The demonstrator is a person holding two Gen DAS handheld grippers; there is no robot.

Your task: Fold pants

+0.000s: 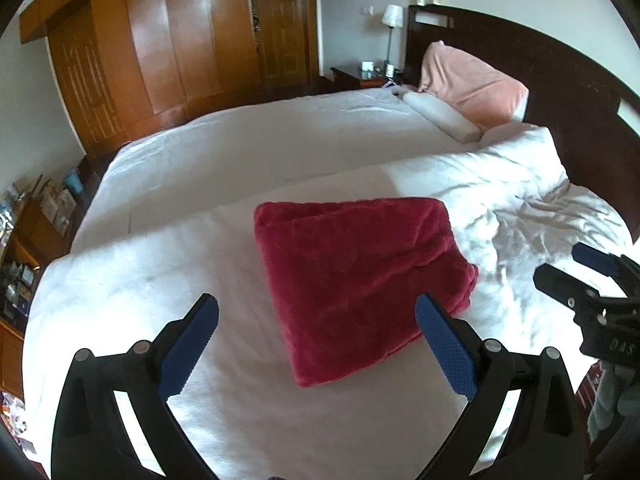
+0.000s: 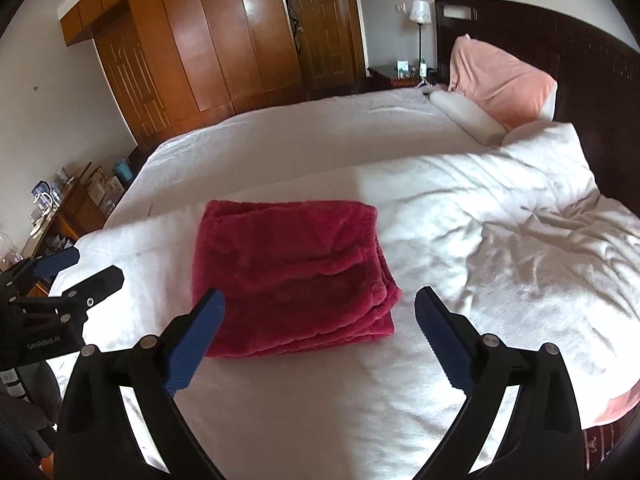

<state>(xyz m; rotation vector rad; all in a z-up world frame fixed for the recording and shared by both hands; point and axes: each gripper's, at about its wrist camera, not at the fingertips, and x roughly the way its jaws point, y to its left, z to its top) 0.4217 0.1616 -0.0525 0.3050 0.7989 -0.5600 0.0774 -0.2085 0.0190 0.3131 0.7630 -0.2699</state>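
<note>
The red fleece pants (image 1: 356, 280) lie folded into a thick square on the white bed cover; they also show in the right wrist view (image 2: 292, 276). My left gripper (image 1: 316, 312) is open and empty, held above the pants' near edge. My right gripper (image 2: 320, 304) is open and empty, just above the near right corner of the pants. The right gripper shows at the right edge of the left wrist view (image 1: 588, 280). The left gripper shows at the left edge of the right wrist view (image 2: 60, 280).
The white bed cover (image 1: 200, 184) is smooth on the left and rumpled on the right (image 2: 520, 256). A pink pillow (image 1: 472, 80) and a white bolster (image 1: 440, 116) lie at the dark headboard. A wooden wardrobe (image 1: 160, 40) and a cluttered side shelf (image 1: 32, 232) stand beyond the bed.
</note>
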